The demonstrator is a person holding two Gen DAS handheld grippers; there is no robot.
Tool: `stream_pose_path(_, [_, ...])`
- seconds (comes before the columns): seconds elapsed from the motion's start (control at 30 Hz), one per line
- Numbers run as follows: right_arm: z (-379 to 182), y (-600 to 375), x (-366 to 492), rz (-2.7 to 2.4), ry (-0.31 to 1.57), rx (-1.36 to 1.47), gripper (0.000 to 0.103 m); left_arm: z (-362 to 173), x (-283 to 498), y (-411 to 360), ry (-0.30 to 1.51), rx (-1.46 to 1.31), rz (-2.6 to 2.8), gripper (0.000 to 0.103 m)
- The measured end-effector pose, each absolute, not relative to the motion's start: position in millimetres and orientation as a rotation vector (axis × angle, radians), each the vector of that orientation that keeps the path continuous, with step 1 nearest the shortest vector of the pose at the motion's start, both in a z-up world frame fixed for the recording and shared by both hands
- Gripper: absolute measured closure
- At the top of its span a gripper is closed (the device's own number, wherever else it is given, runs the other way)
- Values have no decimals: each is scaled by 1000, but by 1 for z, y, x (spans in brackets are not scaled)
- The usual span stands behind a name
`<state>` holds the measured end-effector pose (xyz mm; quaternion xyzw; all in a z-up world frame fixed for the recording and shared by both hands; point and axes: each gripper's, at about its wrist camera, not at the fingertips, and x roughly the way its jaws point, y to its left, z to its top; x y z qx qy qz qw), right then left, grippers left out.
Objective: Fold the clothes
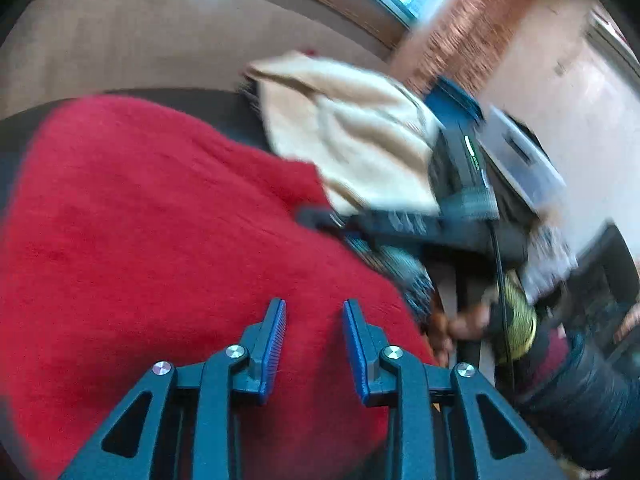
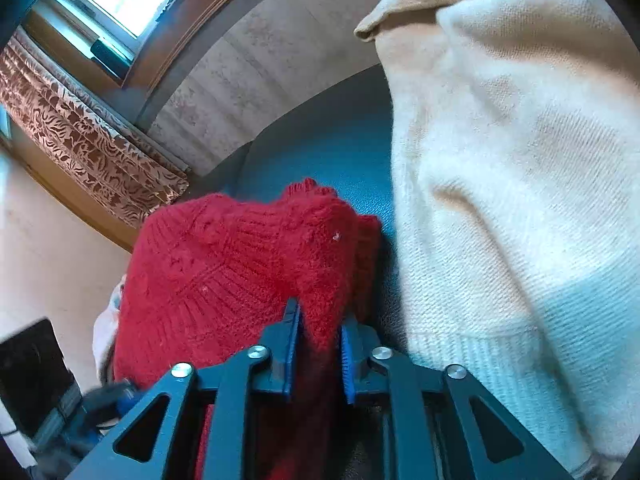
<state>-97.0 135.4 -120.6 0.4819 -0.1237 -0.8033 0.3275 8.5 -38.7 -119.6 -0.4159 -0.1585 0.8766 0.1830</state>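
Where pinched, red sweater point(image 2: 240, 264) bunched.

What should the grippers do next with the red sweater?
Probably close the left gripper on the red sweater. Its jaws are open just above the knit, holding nothing, while the right gripper already pinches a fold. Two grips would let the sweater be lifted and spread.

no readable text, labels, brands, numbers or signs in either view

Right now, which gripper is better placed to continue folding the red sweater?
Right. The right gripper has red sweater fabric between its fingers; the left gripper is open above it.
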Motion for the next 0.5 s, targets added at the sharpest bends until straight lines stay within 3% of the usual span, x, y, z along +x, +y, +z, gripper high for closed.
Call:
stream_pose_path(0.03, [-116,138,-96,-2122,-298,1263,46,-120,10,-36,-436,-1172,2477,75])
stream_pose_path(0.3, [-60,138,-43,-2029,-169,1048,47,-123,19,-17,-349,-1161,2511,73])
stream_pose_path(0.4, [-75,119,-33,-1955,-102,1097,47,-127,24,-9,-276,-1157,2514,71])
stream_pose_path(0.5, [-112,122,-35,-1944,-46,1158,59,-129,32,-7,-243,-1150,2504,71])
